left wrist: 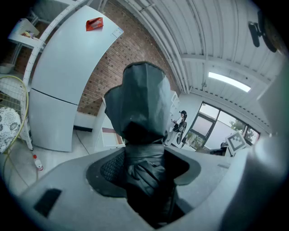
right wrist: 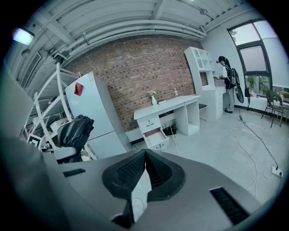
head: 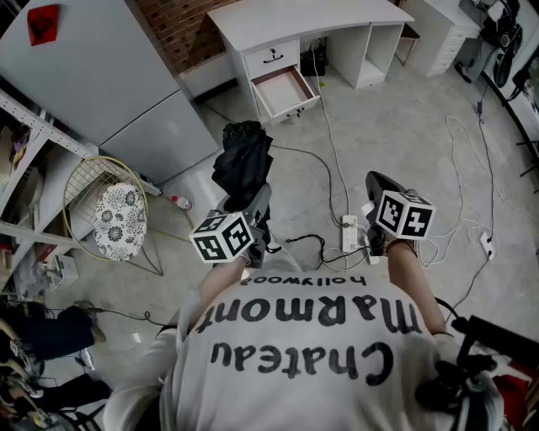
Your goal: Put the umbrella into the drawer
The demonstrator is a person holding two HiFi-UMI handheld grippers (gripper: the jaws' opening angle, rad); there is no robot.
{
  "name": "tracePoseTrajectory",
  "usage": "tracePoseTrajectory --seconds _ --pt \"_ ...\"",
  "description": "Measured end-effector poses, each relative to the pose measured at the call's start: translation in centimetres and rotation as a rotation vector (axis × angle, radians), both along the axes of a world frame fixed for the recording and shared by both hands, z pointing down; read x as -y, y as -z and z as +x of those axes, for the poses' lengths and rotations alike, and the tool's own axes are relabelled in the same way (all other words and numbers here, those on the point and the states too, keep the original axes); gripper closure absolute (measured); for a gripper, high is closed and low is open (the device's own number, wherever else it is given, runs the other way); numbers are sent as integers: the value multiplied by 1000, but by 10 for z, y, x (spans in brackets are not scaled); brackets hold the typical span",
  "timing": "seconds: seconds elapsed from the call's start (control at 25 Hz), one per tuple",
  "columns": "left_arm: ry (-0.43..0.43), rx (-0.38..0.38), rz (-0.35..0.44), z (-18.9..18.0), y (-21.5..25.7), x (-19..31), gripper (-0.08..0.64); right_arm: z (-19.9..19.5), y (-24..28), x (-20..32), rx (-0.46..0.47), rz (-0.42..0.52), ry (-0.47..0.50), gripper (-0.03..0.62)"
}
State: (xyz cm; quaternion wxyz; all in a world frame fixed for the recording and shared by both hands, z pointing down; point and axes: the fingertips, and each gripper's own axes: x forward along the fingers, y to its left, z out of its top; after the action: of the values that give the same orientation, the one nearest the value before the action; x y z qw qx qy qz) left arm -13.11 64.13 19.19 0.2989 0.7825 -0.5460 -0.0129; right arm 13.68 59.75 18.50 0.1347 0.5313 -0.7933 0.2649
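A folded black umbrella (head: pixel 242 160) sticks forward out of my left gripper (head: pixel 253 206), whose jaws are shut on its lower part; the left gripper view shows its bundled fabric (left wrist: pixel 144 108) rising between the pads. My right gripper (head: pixel 381 187) is held out beside it with nothing in it, its jaws closed tip to tip (right wrist: pixel 145 155). From the right gripper view the umbrella (right wrist: pixel 74 131) shows at the left. Ahead, the white desk (head: pixel 295 18) has its lower drawer (head: pixel 286 91) pulled open, its inside bare. The drawer (right wrist: pixel 156 137) stands well beyond both grippers.
A white fridge (head: pixel 109 84) stands left of the desk, and a wire chair with a patterned cushion (head: pixel 118 217) beside it. Cables and a power strip (head: pixel 349 231) lie across the floor between me and the desk. Metal shelving (head: pixel 21 202) lines the left side.
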Motion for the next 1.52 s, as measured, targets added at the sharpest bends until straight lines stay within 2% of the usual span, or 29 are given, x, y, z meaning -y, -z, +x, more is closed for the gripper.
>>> tracePoseTrajectory --seconds 0.44,0.76,0.96,1.08,1.24,1.52 --pt "-7 -10 11 8 3 3 305 -10 -2 0 -30 9 30 577" --pt "9 -10 9 14 4 5 305 -4 -8 3 -7 -6 38 577" --pt "1 2 38 7 11 13 305 -3 -17 16 39 -33 6 577" --pt "-7 7 66 -1 12 29 305 -7 -21 31 49 -36 -2 577" --pt "-1 -31 66 -12 10 66 307 -12 -24 60 46 -44 -15 577" --pt "-7 -62 82 -43 23 153 307 -37 -10 143 36 -30 -34 577"
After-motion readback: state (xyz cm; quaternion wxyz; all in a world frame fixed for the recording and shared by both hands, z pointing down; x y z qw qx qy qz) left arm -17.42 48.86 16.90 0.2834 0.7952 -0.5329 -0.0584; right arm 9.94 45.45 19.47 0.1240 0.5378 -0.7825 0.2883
